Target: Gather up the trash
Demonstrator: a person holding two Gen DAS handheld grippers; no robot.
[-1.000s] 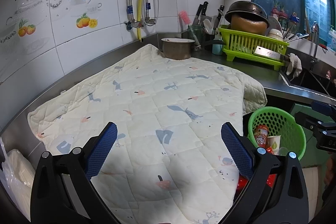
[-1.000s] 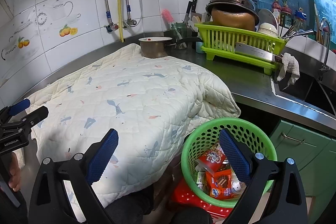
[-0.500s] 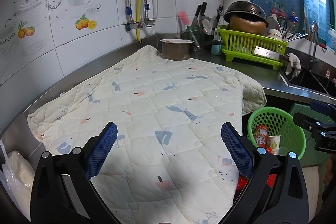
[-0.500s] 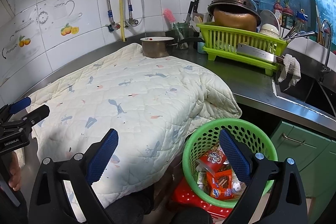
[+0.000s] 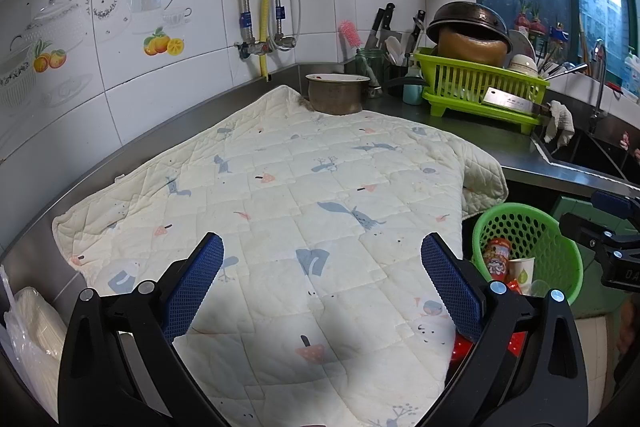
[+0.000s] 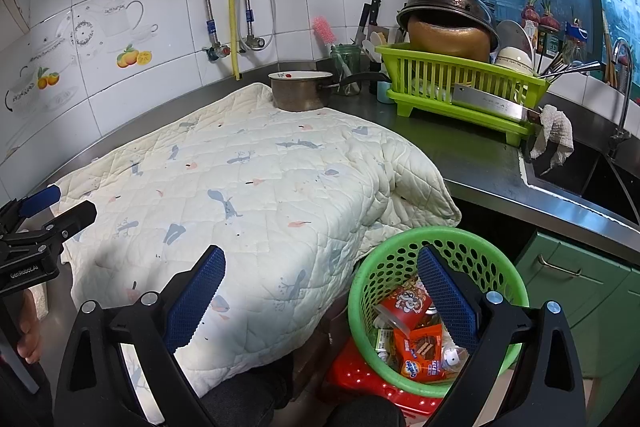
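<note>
From the left wrist view, the left gripper [image 5: 322, 281] hangs above a cream quilted mat [image 5: 304, 203] spread over the steel counter [image 5: 496, 143], its blue-padded fingers spread wide with nothing between them. Off the mat's right edge, below counter level, stands a green perforated basket [image 5: 552, 239] holding a red snack packet [image 5: 496, 259] and a paper cup [image 5: 522, 269]. A metal pot [image 5: 338, 93] sits at the mat's far corner, and a lime dish rack [image 5: 484, 87] carries an upturned wok [image 5: 468, 23] and a cleaver [image 5: 508, 103].

From the right wrist view, the right gripper [image 6: 320, 297] is likewise wide apart and empty, its left finger over the mat's hanging front edge, its right finger over the basket [image 6: 388, 263]. Inside the basket lie a red snack cup [image 6: 406, 303], an orange wrapper [image 6: 420, 347] and other small packets. The basket rests on a red stool [image 6: 356, 375] beside a green cabinet [image 6: 580, 279]. The left gripper shows at the left edge.
</note>
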